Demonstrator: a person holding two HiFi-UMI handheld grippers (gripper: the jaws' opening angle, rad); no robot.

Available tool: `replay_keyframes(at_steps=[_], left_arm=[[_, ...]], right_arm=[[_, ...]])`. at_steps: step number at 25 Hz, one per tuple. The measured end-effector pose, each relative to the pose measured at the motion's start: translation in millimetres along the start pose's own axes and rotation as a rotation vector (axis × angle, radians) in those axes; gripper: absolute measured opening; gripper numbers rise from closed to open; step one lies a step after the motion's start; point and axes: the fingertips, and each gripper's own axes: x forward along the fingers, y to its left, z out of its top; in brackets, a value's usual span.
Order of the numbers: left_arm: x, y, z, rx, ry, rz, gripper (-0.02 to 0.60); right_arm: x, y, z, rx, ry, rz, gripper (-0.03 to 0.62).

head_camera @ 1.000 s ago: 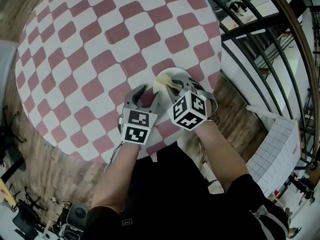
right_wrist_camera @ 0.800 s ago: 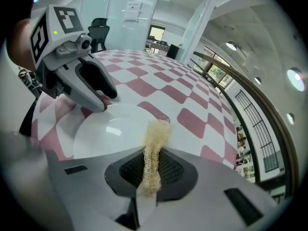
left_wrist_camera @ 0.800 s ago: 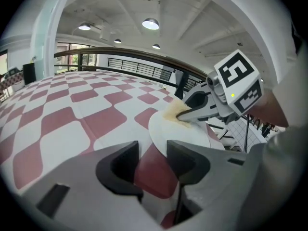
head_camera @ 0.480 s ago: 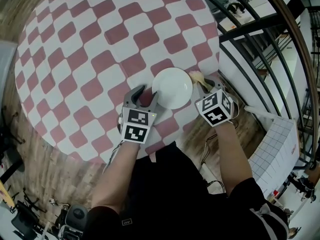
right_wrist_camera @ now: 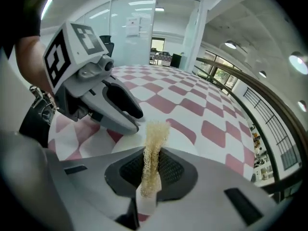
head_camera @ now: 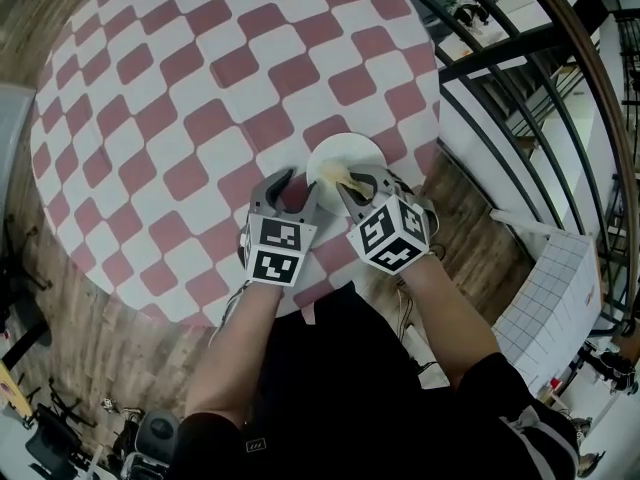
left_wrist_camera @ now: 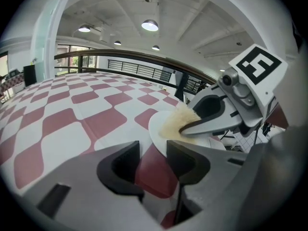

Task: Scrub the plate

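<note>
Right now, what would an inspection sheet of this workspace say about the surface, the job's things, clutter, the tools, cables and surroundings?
Surface: round table under a red-and-white checked cloth.
Job's things: white plate near the table's near edge; pale fibrous scrubber over it.
Clutter: nothing seen.
Grippers: left tool open, beside the plate's rim, holding nothing; right tool shut on the scrubber.
Cables: thin wires under the right forearm.
Surroundings: wood floor, dark curved railing.
</note>
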Motion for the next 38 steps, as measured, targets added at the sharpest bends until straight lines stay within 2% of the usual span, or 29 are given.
replay_keyframes(at_steps=[5,11,15,19,27,29,31,33,36,38], left_arm=[[0.9,1.3,2.4,0.012,-0.016,0.011,0.178],[-22.6,4.5,-15.9,0.005,-0.008,0.007,0.178],[-2.9,5.0,-3.8,-0.016,0.008,-0.005,0.178],[0.7,3.6,-0.6,-0.026,0.02,-0.014,0.178],[0.3,3.4,-1.0,-0.023,0.013,-0.002,0.179],[-0.1,2.9,-1.8,-0.029,0.012,-0.003,0.179],[-0.4,4.0,0.1,-0.029,0.003,-0.001,0.178],[-0.8,4.6,0.1,-0.028,0.005,-0.001,0.178],[-0.7,4.3,-0.1,-0.028,0.007,-0.002,0.178],[-0.6,3.8,0.3,-0.027,0.005,-0.004,0.178]], right_arm=[[24.5,-13.9,13.9,-0.081,0.018,-0.017,0.046],[25.1,-19.3,22.5,-0.107,0.05,-0.101,0.046],[14.2,-57.5,-12.7,-0.081,0.114,-0.144,0.046],[-6.8,-58.9,-44.3,-0.048,0.164,-0.146,0.044],[-35.6,-31.6,-75.9,0.018,0.259,-0.078,0.044],[-41.1,-25.0,-66.9,0.02,0.226,-0.081,0.044],[-40.2,-15.8,-43.4,-0.023,0.137,-0.092,0.046],[-29.5,2.9,-23.8,-0.07,0.08,-0.055,0.044],[-10.0,30.7,-17.2,-0.087,0.084,0.023,0.046],[-6.0,34.9,-19.3,-0.083,0.093,0.031,0.046]])
